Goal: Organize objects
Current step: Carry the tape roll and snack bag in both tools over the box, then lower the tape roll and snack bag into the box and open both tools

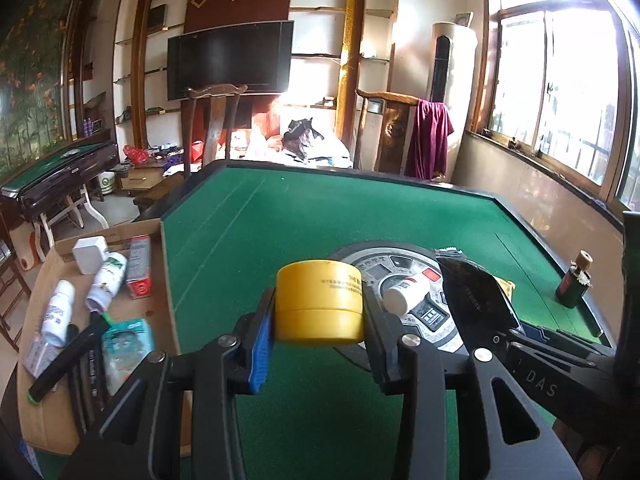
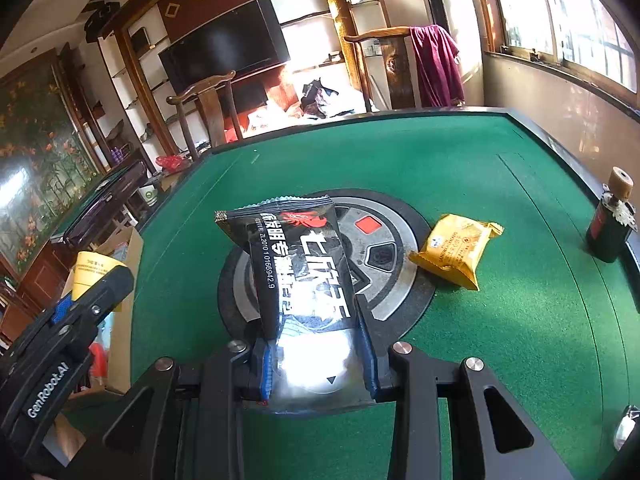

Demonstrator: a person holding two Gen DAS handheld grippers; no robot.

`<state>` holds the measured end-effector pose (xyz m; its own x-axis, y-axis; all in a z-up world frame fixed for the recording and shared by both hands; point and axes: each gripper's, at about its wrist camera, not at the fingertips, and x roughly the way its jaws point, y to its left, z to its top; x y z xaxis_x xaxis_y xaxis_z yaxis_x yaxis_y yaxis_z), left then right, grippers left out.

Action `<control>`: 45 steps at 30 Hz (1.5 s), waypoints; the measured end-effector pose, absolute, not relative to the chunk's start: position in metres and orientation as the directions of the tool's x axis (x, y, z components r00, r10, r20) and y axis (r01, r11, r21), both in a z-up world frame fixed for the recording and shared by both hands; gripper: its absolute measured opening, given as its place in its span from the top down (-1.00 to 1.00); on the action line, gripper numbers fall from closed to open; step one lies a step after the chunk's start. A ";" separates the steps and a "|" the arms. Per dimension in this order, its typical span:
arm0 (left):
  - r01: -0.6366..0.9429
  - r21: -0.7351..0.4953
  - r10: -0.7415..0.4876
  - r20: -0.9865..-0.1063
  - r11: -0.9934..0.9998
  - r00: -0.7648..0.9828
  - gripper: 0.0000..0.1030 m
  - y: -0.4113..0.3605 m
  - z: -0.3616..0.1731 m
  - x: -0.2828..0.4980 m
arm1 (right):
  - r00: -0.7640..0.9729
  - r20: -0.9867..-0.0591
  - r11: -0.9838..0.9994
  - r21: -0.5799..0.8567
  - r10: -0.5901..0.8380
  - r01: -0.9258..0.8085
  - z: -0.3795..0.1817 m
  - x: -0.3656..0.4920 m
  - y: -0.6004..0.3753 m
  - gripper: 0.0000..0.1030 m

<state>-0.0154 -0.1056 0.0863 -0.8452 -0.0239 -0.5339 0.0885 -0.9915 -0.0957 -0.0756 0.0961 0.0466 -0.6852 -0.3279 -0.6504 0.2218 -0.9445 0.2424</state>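
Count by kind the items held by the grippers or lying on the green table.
Jars: 1, yellow jar
Packets: 2, black packet, yellow packet
Bottles: 2, white bottle, dark bottle
Total: 5; a cut-off shiny thing at the frame edge uncounted.

Yellow, black and green showing
Yellow jar (image 1: 320, 300) glowing over green felt worktop (image 1: 280, 216); black packet (image 2: 304, 264) carrying white lettering; yellow pouch (image 2: 456, 250) lying right.

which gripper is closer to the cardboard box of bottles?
Left. The left gripper, shut on the yellow jar, sits right beside the box at the table's left edge. The right gripper, shut on the black packet, is farther off, over the table's centre.
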 end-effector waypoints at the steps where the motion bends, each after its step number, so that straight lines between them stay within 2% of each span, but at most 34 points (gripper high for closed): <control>1: 0.088 -0.111 -0.015 -0.536 -0.990 -0.844 0.25 -0.110 0.087 -0.013 | -0.683 -0.649 -0.942 0.250 -0.336 0.225 0.048 -0.074 0.094 0.31; 13: 0.169 -0.248 -0.002 -0.558 -0.954 -0.830 0.25 -0.231 0.110 0.029 | -0.602 -0.658 -0.889 0.278 -0.452 0.364 0.065 -0.051 0.023 0.30; 20: 0.266 -0.233 -0.066 -0.624 -0.935 -0.778 0.25 -0.322 0.105 0.025 | -0.494 -0.701 -0.824 0.245 -0.514 0.510 0.069 -0.038 -0.076 0.30; 26: 0.322 -0.242 -0.073 -0.687 -0.915 -0.723 0.25 -0.381 0.084 -0.004 | -0.445 -0.742 -0.809 0.219 -0.501 0.545 0.058 -0.046 -0.139 0.30; 38: 0.380 -0.264 -0.066 -0.741 -0.886 -0.668 0.25 -0.415 0.047 -0.038 | -0.423 -0.789 -0.797 0.135 -0.445 0.588 0.032 -0.046 -0.206 0.30; 45: 0.385 -0.296 -0.036 -0.752 -0.874 -0.658 0.25 -0.423 0.038 -0.040 | -0.465 -0.783 -0.792 0.057 -0.413 0.607 0.024 -0.036 -0.221 0.29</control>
<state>-0.0402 -0.4225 0.0382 -0.6584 -0.0359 -0.7518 0.3854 -0.8741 -0.2957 -0.0356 -0.2213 0.0238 -0.4651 -0.4133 -0.7828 0.6074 -0.7923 0.0575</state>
